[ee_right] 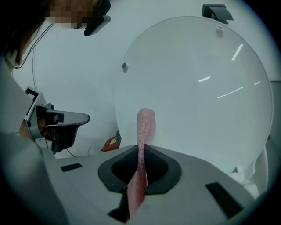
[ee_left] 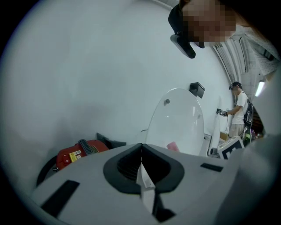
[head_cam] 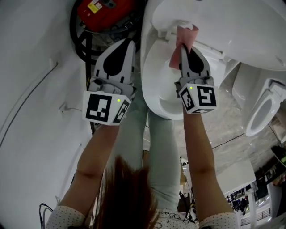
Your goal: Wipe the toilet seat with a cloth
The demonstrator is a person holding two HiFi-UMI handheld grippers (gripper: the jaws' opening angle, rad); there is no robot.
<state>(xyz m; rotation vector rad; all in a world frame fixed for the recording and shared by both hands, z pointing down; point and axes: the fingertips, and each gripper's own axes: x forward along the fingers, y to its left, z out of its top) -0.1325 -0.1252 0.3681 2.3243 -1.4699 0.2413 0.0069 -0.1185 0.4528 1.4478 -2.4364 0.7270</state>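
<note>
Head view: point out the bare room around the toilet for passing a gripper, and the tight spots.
Bare: the white surface left of the left gripper, crossed only by a thin cable; the toilet seat rim between the grippers. Crowded: the red machine and black hose hem the left gripper; the right gripper with the pink cloth fills the seat's back.

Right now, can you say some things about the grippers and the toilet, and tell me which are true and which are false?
1. The right gripper is shut on the pink cloth. True.
2. The left gripper holds a sponge. False: its jaws are together with nothing between them.
3. The white toilet lid is raised. True.
4. The red machine lies beyond the right gripper. False: it lies beyond the left gripper.
</note>
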